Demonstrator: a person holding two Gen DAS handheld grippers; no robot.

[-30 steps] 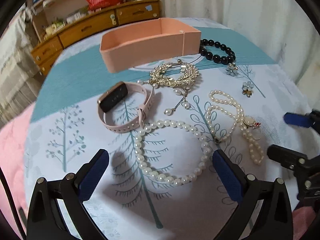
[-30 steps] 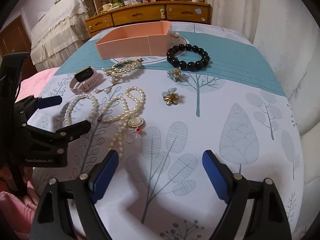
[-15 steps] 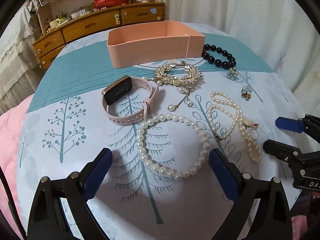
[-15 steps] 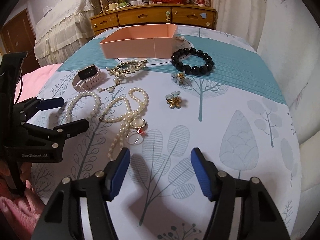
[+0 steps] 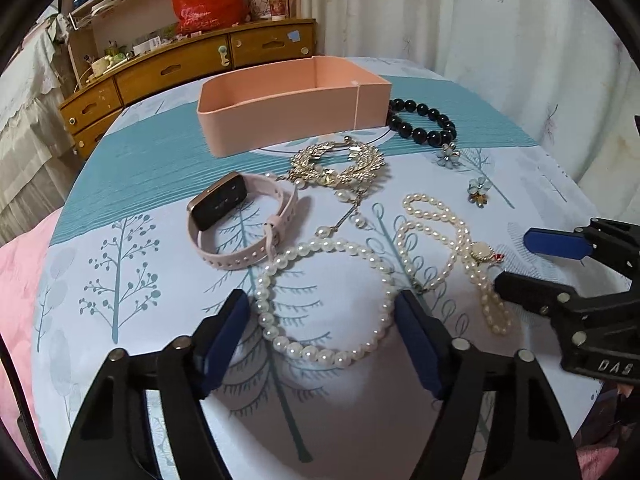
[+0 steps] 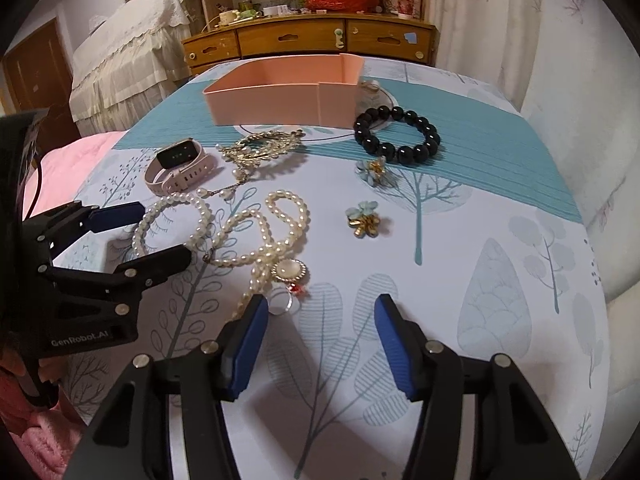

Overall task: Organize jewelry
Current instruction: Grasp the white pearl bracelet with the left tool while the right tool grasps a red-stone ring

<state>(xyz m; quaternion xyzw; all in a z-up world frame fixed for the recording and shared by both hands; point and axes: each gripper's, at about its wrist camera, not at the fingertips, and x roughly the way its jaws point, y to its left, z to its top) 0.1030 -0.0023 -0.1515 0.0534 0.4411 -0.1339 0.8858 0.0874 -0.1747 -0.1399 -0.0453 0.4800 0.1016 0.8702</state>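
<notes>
Both grippers are narrowing since earlier, empty. Left gripper is straddling the pearl bracelet on the counter; right gripper is nearing the pearl necklace. Beads are slippery, limp: pinch one strand.

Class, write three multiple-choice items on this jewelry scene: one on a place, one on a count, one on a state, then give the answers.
1. The black bead bracelet lies: A inside the pink open box; B outside the box, near its corner; C on the pink-strapped smartwatch.
2. Blue-and-gold flower earrings on the cloth: A one; B two; C four.
3. The right gripper is: A open, empty; B shut on pearls; C holding the watch.

Answers: 1 B, it rests on the cloth beside the box; 2 B, two flowers show; 3 A, only cloth shows between its pads.
</notes>
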